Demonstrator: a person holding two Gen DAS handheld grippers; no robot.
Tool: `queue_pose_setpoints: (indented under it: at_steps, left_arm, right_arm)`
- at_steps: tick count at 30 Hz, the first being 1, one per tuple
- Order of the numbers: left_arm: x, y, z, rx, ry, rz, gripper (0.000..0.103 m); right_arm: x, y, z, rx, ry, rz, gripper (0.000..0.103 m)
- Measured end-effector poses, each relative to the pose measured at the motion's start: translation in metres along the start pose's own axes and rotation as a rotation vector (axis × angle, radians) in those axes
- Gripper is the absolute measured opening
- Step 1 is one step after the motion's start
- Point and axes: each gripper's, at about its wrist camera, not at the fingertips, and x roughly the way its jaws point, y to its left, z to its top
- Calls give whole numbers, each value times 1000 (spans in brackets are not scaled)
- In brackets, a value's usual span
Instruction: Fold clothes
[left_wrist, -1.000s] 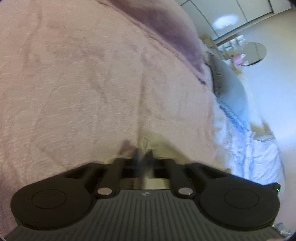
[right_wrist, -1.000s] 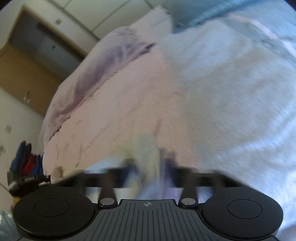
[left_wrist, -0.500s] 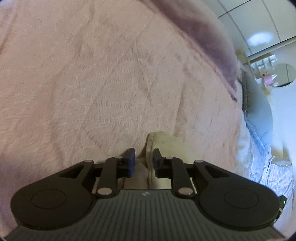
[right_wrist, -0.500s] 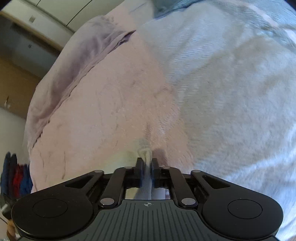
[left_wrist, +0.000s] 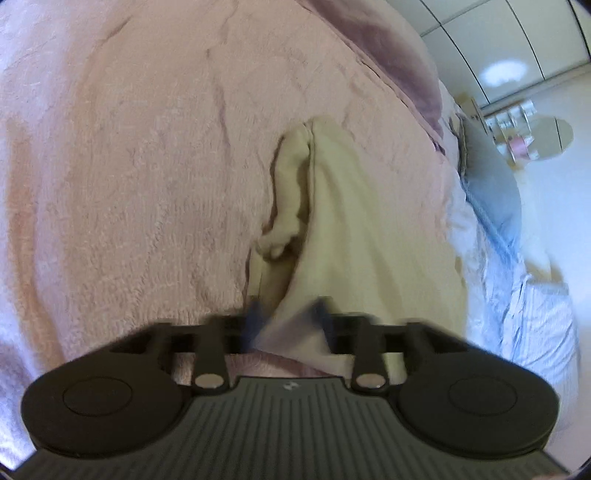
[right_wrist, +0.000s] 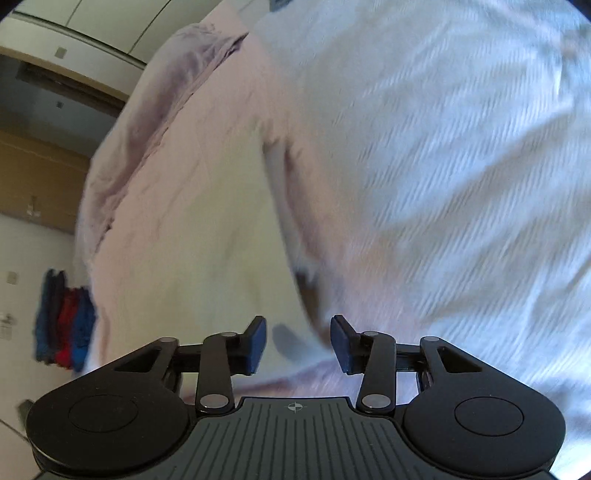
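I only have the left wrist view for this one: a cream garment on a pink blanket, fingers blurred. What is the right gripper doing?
Observer: The right gripper is open. Its jaws have just been closing, and the garment shows an edge in the gap, not pinched.
Operator: What lies past the garment on that side?
Observer: A white ribbed cover borders the pink blanket.
Operator: Any other clothes about?
Observer: Yes, red and blue clothes at the left edge of the right wrist view, beyond the blanket. They are too blurred to tell whether they are folded.
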Motion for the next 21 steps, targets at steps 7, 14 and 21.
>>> queue_pose_setpoints:
  at_steps: [7, 14, 21]
  left_arm:
    - [-25, 2, -25, 61, -84, 43, 2]
    - [-12, -8, -20, 134, -51, 168, 16]
    - [-21, -12, 46, 93, -146, 44, 38]
  right_arm:
    - [-19, 3, 3, -46, -32, 15, 2]
    - [8, -1, 2, -32, 27, -57, 18]
    - [-11, 19, 38, -137, -121, -51, 45]
